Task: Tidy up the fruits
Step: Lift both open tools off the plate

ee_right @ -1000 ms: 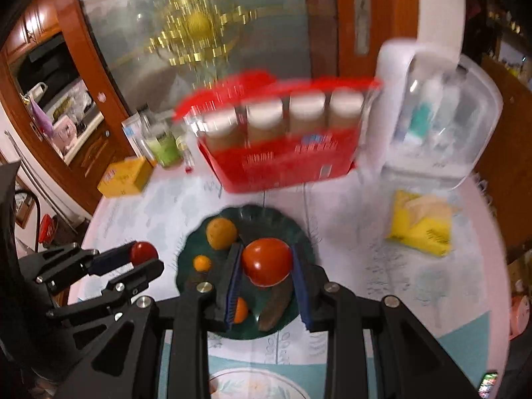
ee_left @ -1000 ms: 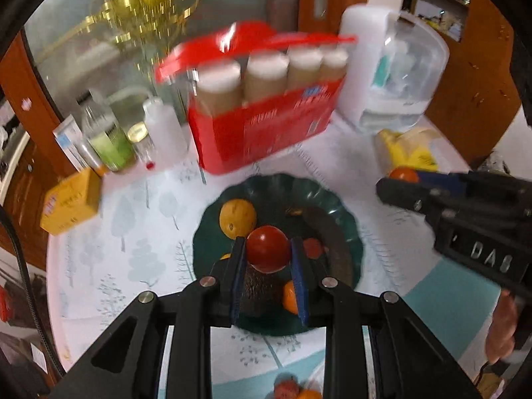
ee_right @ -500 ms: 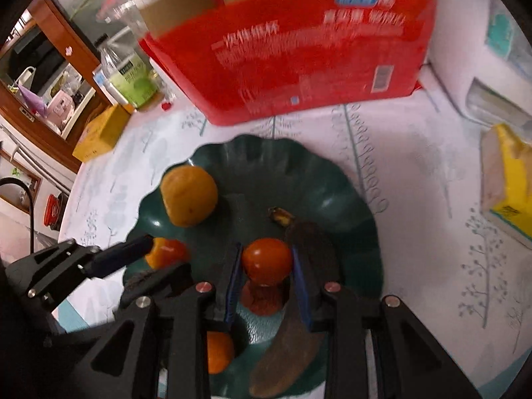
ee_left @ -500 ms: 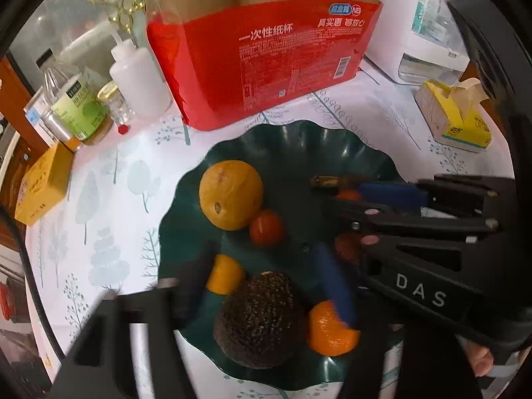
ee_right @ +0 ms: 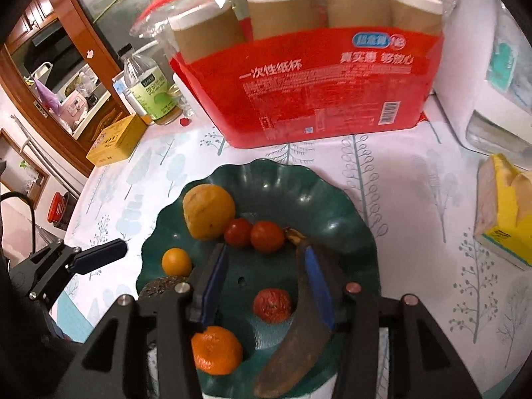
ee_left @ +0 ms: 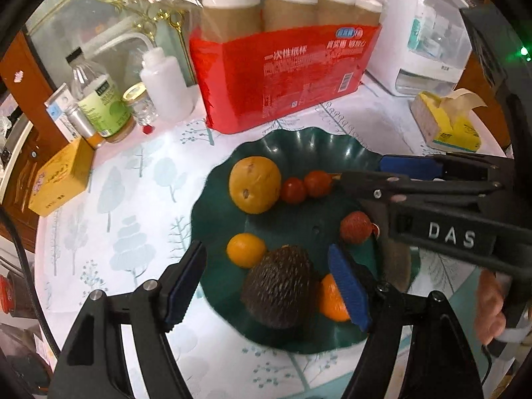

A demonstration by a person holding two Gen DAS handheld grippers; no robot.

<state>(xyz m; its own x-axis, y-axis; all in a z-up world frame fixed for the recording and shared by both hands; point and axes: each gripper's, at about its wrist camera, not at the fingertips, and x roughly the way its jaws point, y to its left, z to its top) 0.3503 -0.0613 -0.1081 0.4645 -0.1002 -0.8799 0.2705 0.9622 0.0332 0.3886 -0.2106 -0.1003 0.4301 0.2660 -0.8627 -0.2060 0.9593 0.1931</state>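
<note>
A dark green scalloped plate (ee_left: 299,143) (ee_right: 345,212) holds several fruits: a large yellow-orange fruit (ee_left: 255,184) (ee_right: 208,211), two small red tomatoes (ee_left: 292,190) (ee_left: 318,183) (ee_right: 237,231) (ee_right: 267,236), a red lychee (ee_left: 355,227) (ee_right: 272,305), a small orange (ee_left: 246,250) (ee_right: 176,261), a dark avocado (ee_left: 278,291), a mandarin (ee_right: 216,349) and a brown banana (ee_right: 296,339). My left gripper (ee_left: 267,282) is open and empty over the avocado. My right gripper (ee_right: 266,282) is open and empty over the plate's middle, behind the tomatoes.
A red pack of paper cups (ee_left: 282,66) (ee_right: 316,76) stands behind the plate. Bottles (ee_left: 99,99), a yellow box (ee_left: 60,179) and a yellow tissue pack (ee_left: 449,123) (ee_right: 505,219) surround it. A white appliance (ee_left: 429,33) stands at the back right.
Both grippers came down over the plate and opened. Each let go of a red tomato; the two tomatoes now lie side by side next to the large yellow fruit.
</note>
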